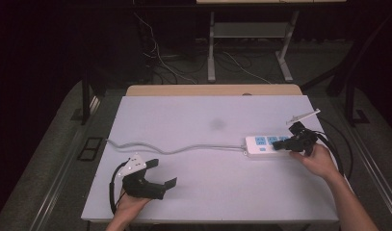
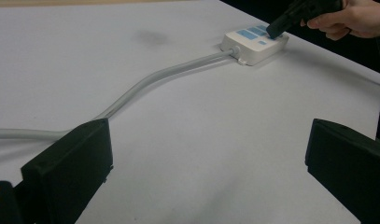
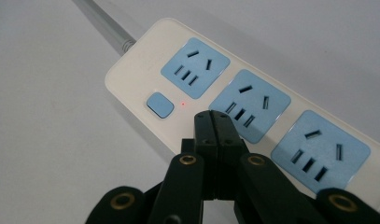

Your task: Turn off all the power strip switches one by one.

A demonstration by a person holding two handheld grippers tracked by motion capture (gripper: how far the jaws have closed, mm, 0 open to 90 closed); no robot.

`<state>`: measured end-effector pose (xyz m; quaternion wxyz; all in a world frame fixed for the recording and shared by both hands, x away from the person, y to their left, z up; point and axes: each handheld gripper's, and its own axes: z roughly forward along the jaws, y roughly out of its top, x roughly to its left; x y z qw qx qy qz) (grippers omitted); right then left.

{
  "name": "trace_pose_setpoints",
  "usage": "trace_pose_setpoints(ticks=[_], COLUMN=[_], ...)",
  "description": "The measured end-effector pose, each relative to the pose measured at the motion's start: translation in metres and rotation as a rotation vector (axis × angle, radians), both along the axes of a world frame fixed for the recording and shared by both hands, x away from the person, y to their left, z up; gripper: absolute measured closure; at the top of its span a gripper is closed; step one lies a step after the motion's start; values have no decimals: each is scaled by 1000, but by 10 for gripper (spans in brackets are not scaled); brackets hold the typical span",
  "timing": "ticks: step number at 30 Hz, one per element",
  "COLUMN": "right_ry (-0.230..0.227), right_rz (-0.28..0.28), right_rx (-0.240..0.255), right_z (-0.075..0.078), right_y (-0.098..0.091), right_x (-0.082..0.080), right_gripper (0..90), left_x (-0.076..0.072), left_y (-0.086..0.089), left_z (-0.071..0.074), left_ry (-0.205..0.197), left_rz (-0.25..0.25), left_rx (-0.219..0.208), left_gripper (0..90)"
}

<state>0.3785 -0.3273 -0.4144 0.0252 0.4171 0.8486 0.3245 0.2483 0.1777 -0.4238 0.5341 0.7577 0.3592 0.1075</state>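
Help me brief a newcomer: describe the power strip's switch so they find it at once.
On the white table, the white power strip lies at the right. At its cable end, beside the first socket, sits the switch: a small plain blue button without slots, by a tiny red light.

Two black handheld grippers, bare forearms

The left gripper (image 1: pixel 161 173) is black with blocky square jaws, a grey three-cornered plate on top and a black cable looping behind; the right gripper (image 3: pixel 213 116) shows brass-coloured screws at its black linkage arms, a thin grey plate and a black cable; no sleeves show.
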Motion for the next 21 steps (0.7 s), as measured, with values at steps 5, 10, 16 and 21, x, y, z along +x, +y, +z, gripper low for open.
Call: trace_pose_setpoints(ticks=[5, 10, 16, 21], right_ry=[-10, -21, -18, -17], right_rz=[-1, -2, -13, -18], right_rx=[-8, -10, 12, 28], right_z=[0, -1, -2, -4], right_y=[0, 0, -3, -4], right_x=[0, -2, -2, -3], right_gripper=[900, 900, 900, 900], left_x=[0, 0, 0, 0], left_y=[0, 0, -1, 0], left_z=[0, 0, 0, 0], left_ry=[-2, -2, -1, -4], left_rz=[0, -1, -5, -5], left_rx=[-1, -2, 3, 6], left_gripper=[0, 0, 0, 0])
